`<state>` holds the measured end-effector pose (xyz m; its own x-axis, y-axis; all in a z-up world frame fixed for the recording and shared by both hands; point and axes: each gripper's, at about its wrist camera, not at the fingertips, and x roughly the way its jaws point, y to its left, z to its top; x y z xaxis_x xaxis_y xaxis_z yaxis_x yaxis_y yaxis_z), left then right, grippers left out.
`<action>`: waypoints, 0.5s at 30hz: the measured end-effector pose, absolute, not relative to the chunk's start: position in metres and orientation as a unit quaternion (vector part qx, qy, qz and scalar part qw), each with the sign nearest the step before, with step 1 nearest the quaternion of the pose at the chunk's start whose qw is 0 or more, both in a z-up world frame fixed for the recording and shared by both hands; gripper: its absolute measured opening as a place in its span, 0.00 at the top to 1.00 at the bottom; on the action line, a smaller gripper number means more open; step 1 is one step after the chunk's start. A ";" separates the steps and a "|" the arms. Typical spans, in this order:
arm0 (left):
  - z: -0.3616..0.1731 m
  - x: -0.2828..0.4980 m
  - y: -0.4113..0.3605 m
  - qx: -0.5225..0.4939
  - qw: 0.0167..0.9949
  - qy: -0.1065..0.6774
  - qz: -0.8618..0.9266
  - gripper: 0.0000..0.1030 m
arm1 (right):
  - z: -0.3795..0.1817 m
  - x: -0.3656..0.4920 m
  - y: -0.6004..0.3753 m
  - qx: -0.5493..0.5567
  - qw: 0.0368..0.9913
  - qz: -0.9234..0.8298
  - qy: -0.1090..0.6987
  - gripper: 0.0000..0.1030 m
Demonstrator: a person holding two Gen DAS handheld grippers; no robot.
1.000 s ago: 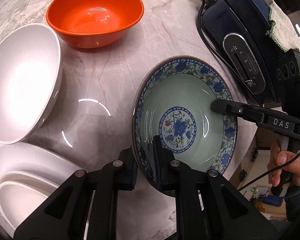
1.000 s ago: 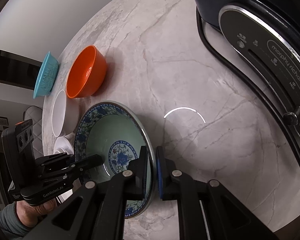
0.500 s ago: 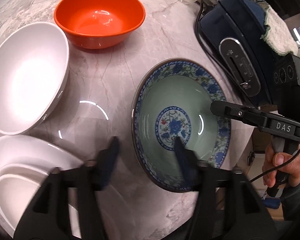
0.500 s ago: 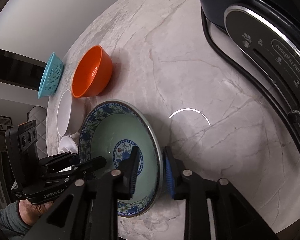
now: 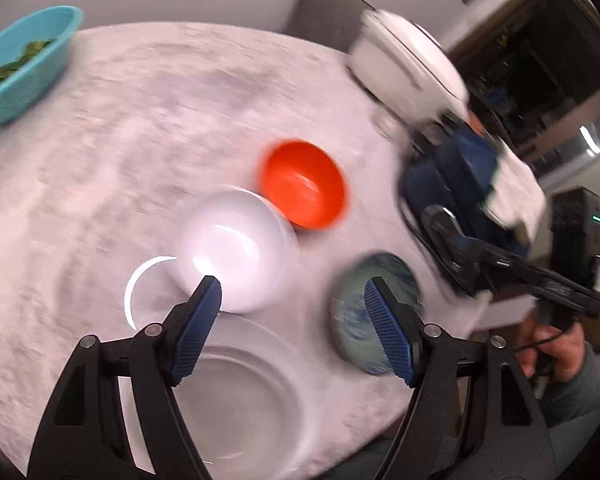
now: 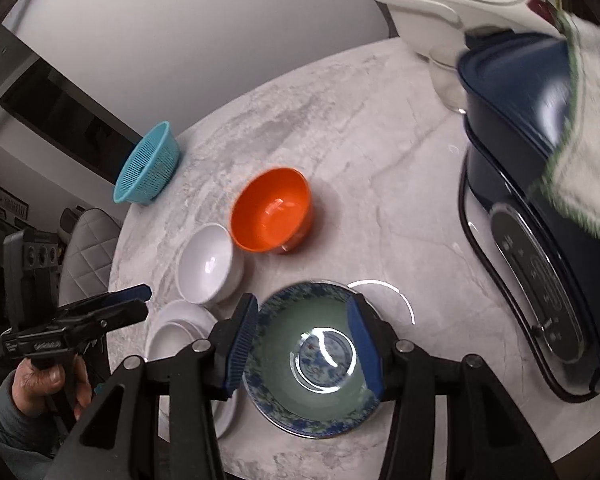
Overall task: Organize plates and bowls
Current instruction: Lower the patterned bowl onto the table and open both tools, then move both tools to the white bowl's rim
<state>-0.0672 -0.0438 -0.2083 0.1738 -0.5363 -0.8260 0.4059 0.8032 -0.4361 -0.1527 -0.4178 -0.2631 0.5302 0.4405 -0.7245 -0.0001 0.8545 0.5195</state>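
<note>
The blue-patterned green bowl (image 6: 320, 356) sits on the marble table (image 6: 360, 152), also in the blurred left wrist view (image 5: 356, 320). An orange bowl (image 6: 272, 216) and a white bowl (image 6: 208, 264) stand behind it. A white plate (image 6: 180, 328) lies at the left; it shows in the left wrist view (image 5: 236, 396). My right gripper (image 6: 304, 340) is open, raised above the patterned bowl. My left gripper (image 5: 292, 320) is open and empty, high above the plate and white bowl (image 5: 232, 252).
A dark blue appliance (image 6: 540, 208) with a cloth (image 6: 580, 140) on it and a black cord stands at the right. A white appliance (image 6: 440, 4) is behind it. A teal colander (image 6: 148, 168) sits at the far left edge.
Both grippers have let go of the patterned bowl's rim, opened wide and lifted up and back. The bowl stays on the table.
</note>
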 end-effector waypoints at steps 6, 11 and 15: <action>-0.234 -0.014 0.010 -0.071 0.756 0.588 -0.277 0.29 | -0.248 -0.108 -0.367 0.261 0.824 0.200 0.461 0.43; -0.267 -0.006 0.005 -0.048 0.735 0.600 -0.313 0.29 | -0.280 -0.073 -0.329 0.294 0.785 0.193 0.510 0.43; -0.287 -0.008 -0.009 -0.017 0.723 0.615 -0.314 0.04 | -0.297 -0.064 -0.310 0.300 0.771 0.187 0.530 0.43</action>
